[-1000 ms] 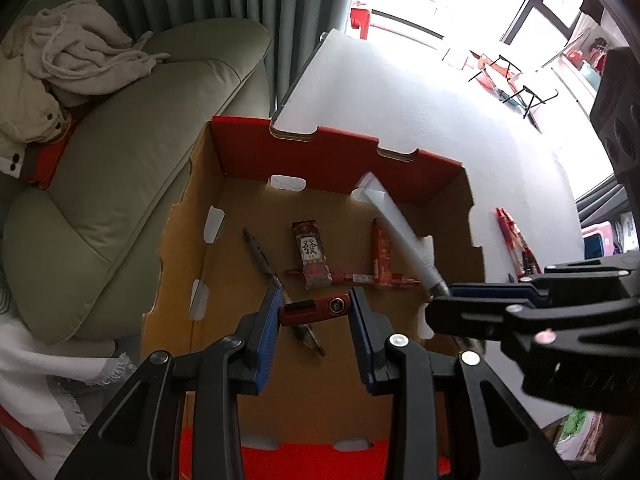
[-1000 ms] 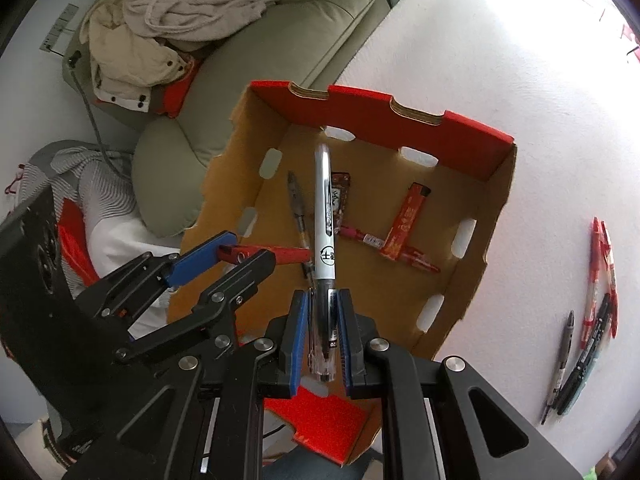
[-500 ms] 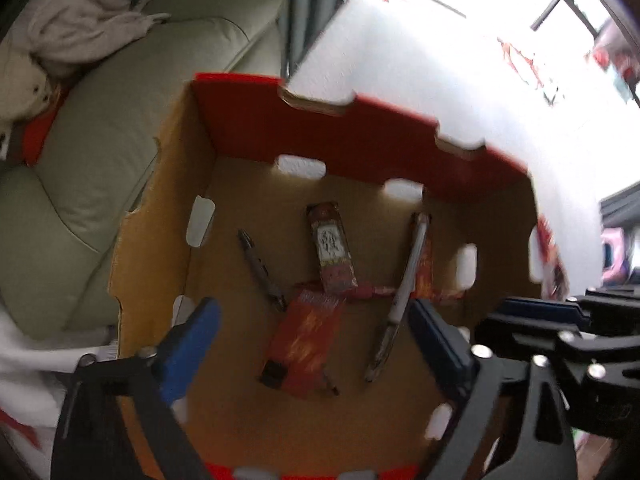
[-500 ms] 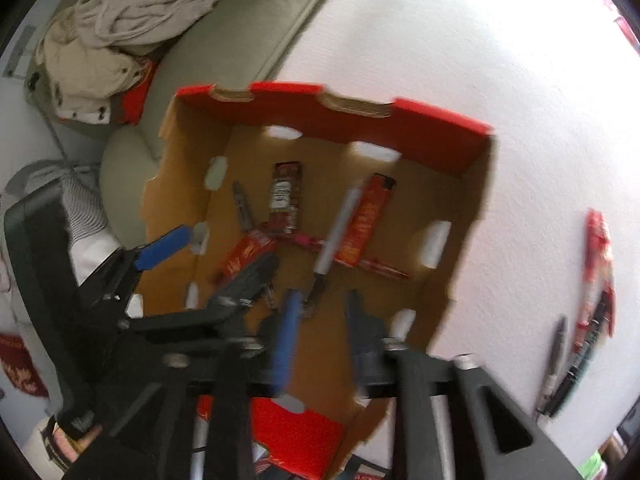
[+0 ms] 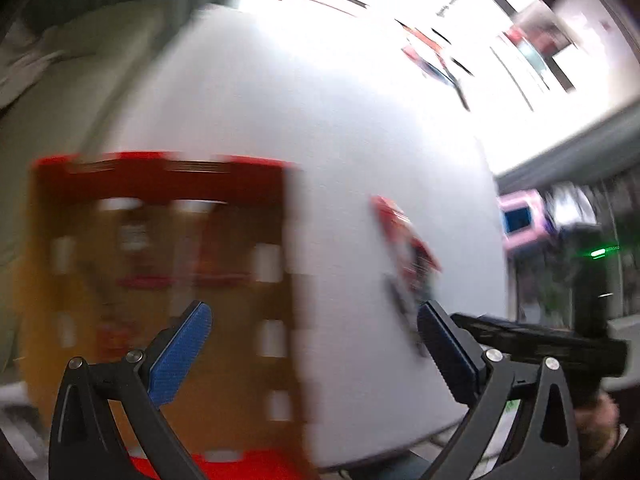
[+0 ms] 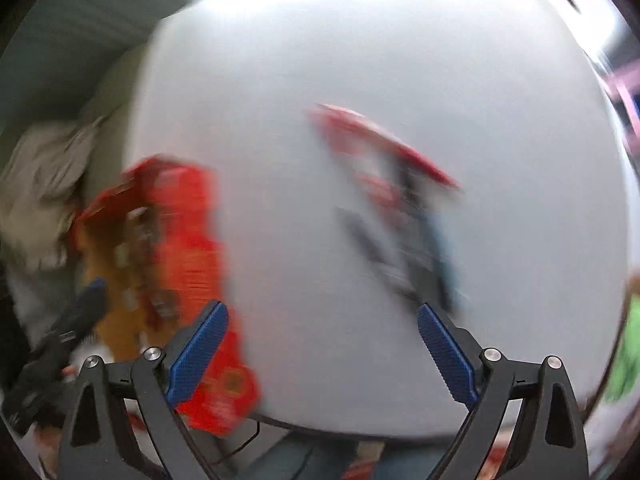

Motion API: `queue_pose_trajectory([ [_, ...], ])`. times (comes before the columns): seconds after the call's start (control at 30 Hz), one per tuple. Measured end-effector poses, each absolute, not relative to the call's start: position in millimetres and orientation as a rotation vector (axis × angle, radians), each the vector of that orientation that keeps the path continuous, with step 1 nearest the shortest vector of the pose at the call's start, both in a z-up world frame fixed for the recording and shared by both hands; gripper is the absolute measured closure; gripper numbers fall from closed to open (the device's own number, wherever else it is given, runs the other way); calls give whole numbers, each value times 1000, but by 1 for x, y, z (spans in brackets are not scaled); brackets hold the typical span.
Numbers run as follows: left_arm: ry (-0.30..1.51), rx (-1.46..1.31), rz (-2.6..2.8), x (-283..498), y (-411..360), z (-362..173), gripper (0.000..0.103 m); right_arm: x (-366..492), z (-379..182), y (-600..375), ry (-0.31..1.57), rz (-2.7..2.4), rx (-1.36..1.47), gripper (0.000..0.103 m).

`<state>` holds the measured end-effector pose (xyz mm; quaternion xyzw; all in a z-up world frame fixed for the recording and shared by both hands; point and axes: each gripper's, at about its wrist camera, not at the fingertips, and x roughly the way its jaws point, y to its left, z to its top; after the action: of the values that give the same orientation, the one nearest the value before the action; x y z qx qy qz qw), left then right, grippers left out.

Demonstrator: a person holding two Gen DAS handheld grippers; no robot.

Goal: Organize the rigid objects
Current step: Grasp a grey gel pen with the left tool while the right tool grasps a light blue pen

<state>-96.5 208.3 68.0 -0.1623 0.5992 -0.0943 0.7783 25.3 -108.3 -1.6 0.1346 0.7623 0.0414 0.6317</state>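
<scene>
Two grippers hanging over the white desk (image 5: 352, 168), both frames badly blurred. Left gripper (image 5: 316, 344) showing jaws spread wide, gripping nothing; right gripper (image 6: 320, 344) likewise. Lying loose on the desk ahead of the right-hand jaws: pens (image 6: 392, 200), touching neither gripper. Sitting at the desk's left edge: box (image 5: 160, 176), contents too smeared to name. Bare desk stretching between box and pens.

Both the left gripper (image 5: 316, 354) and right gripper (image 6: 322, 354) released, swinging from the box (image 5: 160, 280) toward the pens (image 6: 400, 216).
</scene>
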Motion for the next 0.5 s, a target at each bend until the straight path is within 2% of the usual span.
queue_pose_trajectory([
  [0.1,1367,-273,-230,-79,149,53,0,1,-12,-166,1778,-30,382,7],
  [0.23,1445,-141,-148,-60,93,5,0,-28,-20,-211,1802,-108,451,7],
  [0.5,1469,-60,-3,-67,57,-53,0,-63,-30,-253,1844,-117,497,7],
])
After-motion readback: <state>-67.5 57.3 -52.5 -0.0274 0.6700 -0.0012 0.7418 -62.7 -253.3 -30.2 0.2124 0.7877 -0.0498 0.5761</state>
